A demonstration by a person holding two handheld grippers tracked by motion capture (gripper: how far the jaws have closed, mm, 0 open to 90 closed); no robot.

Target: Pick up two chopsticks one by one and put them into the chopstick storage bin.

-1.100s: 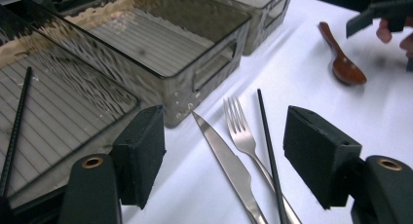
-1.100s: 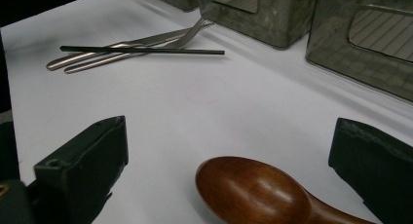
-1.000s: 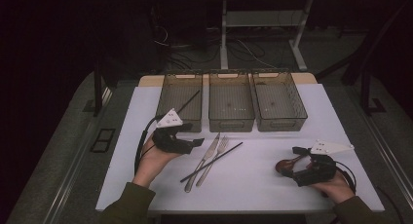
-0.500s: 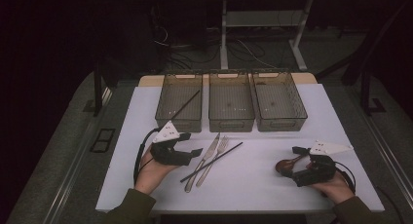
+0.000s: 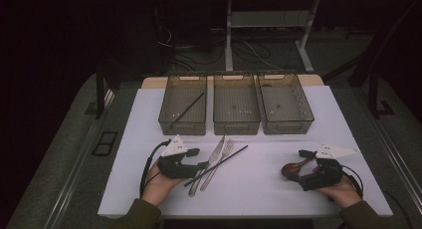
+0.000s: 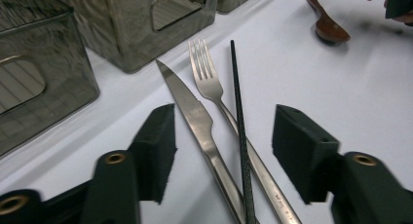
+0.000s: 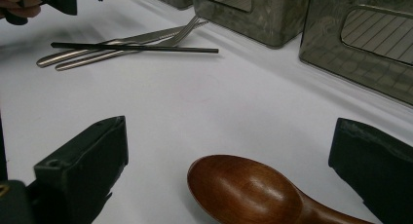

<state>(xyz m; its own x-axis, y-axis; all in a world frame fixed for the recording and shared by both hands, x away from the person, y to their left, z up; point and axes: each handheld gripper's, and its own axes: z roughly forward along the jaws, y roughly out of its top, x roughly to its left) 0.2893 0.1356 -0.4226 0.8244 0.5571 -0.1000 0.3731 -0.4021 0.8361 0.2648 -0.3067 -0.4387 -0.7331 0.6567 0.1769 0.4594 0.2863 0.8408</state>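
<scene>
Dim room, cables on the floor out back, and a white table top (image 5: 278,189) under the high view. On to the left gripper (image 6: 221,151): its jaws stand apart and have just been closing in, with three things lying between them, none pinched yet as far as I can see. Those are the knife (image 6: 195,118), the fork (image 6: 210,87) and a black chopstick (image 6: 237,112) laid across the fork's handle. The pads sit either side of the bundle with white table showing in the gaps. From above, the same gripper (image 5: 201,165) is low at the handle end of the cutlery, a hand (image 5: 158,184) behind it.

The right gripper (image 7: 229,170) has its jaws wide apart too, and a brown wooden spoon (image 7: 243,190) lies bowl-up between them, flat on the table, not touching either pad. In the high view that spoon (image 5: 291,169) is just in front of the right gripper (image 5: 306,157), well apart from the cutlery.

Further out, three clear bins sit in a row at the far edge. The left bin (image 5: 183,105) has another black chopstick (image 5: 189,107) leaning in it; the middle bin (image 5: 236,104) and right bin (image 5: 285,103) are next along.
</scene>
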